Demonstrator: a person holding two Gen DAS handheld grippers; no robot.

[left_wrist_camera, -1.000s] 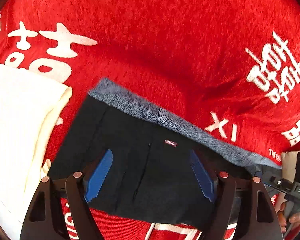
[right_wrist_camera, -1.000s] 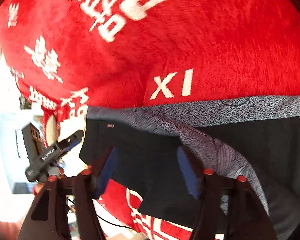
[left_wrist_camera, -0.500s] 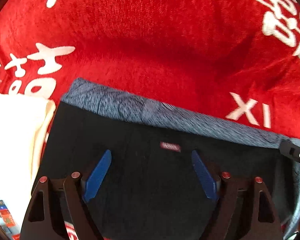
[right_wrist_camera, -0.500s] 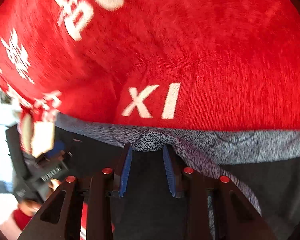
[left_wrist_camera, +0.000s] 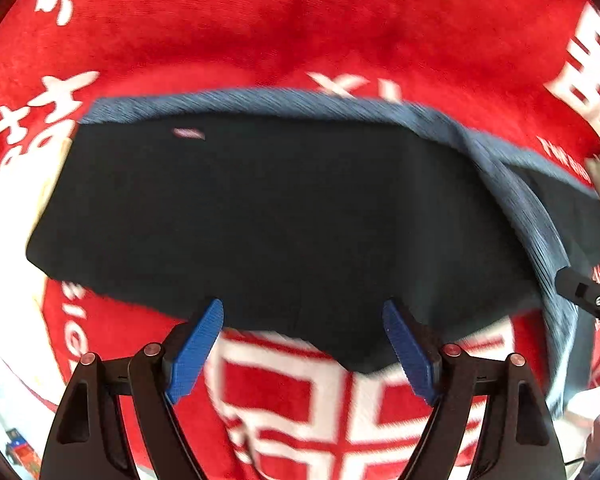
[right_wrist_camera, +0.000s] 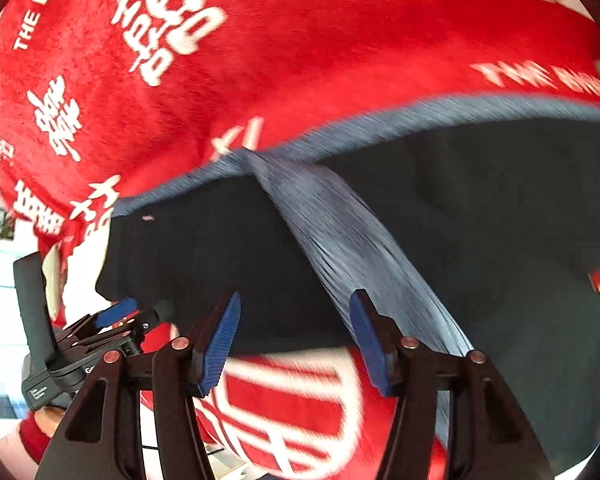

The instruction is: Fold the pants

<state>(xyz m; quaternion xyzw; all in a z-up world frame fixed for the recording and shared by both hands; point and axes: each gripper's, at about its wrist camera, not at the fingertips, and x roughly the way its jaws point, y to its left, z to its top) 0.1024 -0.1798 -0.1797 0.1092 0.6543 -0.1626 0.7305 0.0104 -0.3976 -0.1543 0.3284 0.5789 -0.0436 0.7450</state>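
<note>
Black pants (left_wrist_camera: 280, 216) with a grey-blue waistband (left_wrist_camera: 284, 98) lie folded on a red blanket (left_wrist_camera: 260, 28) with white lettering. My left gripper (left_wrist_camera: 302, 344) is open and empty, just short of the pants' near edge. In the right wrist view the pants (right_wrist_camera: 228, 264) lie with the waistband folded over in a grey strip (right_wrist_camera: 352, 240). My right gripper (right_wrist_camera: 296, 340) is open and empty at the near edge, holding nothing. The left gripper (right_wrist_camera: 112, 316) shows there at lower left, and the right gripper's body (left_wrist_camera: 584, 292) shows at the left view's right edge.
A cream folded cloth (left_wrist_camera: 48, 188) lies at the pants' left edge. The blanket's (right_wrist_camera: 300, 48) edge drops off at the left of the right wrist view, with a bright floor or room (right_wrist_camera: 4, 320) beyond. The person's hand (right_wrist_camera: 40, 424) holds the left gripper.
My right gripper was shut on the grey waistband half a second ago and has since opened and drawn back. My left gripper stayed open and pulled back toward the pants' near edge.
</note>
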